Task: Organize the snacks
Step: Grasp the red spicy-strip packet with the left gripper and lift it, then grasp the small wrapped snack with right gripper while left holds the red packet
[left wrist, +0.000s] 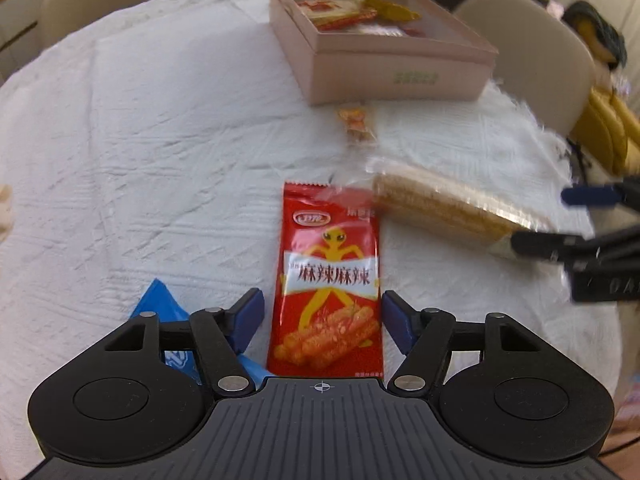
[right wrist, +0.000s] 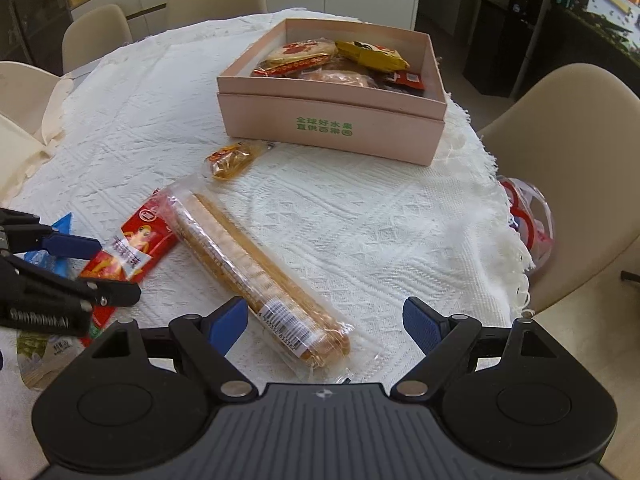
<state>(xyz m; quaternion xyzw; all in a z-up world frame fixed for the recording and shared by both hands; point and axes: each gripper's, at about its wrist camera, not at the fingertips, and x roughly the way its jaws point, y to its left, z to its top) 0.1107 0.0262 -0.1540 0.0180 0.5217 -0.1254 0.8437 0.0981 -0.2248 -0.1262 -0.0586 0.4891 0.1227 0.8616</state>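
A red spicy-stick snack packet (left wrist: 328, 280) lies on the white tablecloth between the fingers of my open left gripper (left wrist: 323, 320); it also shows in the right wrist view (right wrist: 132, 248). A long clear-wrapped biscuit pack (right wrist: 260, 276) lies diagonally, its near end between the fingers of my open right gripper (right wrist: 326, 324); it also shows in the left wrist view (left wrist: 440, 208). A pink box (right wrist: 332, 120) holding several snacks stands at the far side; it also shows in the left wrist view (left wrist: 384, 76). A small orange candy packet (right wrist: 230, 160) lies in front of it.
A blue packet (left wrist: 164, 312) lies under my left gripper's left finger. A greenish packet (right wrist: 40, 356) lies at the near left. Beige chairs (right wrist: 576, 168) surround the round table. A red-and-clear bag (right wrist: 528, 224) hangs by the table's right edge.
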